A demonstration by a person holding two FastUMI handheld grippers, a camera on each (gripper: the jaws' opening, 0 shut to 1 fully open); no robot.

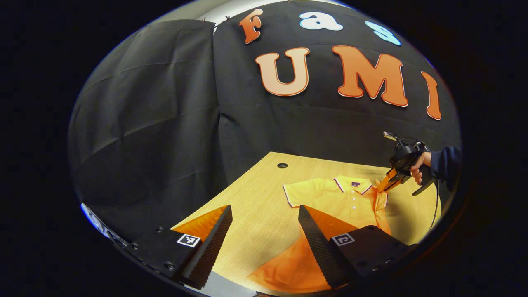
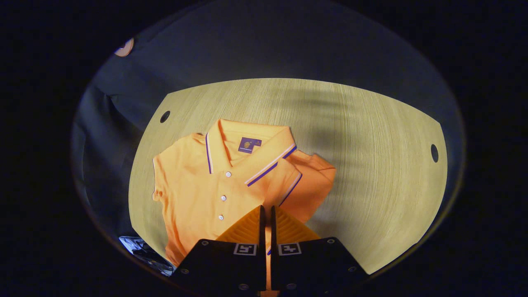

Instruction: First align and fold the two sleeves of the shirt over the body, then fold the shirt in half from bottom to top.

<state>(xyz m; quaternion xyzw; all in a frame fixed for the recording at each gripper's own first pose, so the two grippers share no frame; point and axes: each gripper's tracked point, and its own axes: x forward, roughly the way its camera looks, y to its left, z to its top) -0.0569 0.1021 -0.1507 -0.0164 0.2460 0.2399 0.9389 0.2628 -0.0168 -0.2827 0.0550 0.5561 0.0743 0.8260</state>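
The right gripper (image 2: 266, 214), fingers pinching one sleeve (image 2: 303, 185), is laying it over the orange cotton polo shirt (image 2: 198, 194) lying at table (image 2: 371, 165) centre; the left gripper (image 1: 264, 231), fingers wide, is hovering at six o'clock, and squaring the sleeve edge would help

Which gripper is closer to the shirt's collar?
The right gripper. It sits right beside the collar at the shirt's folded sleeve, jaws nearly together. The left gripper is back near the hem, jaws wide open.
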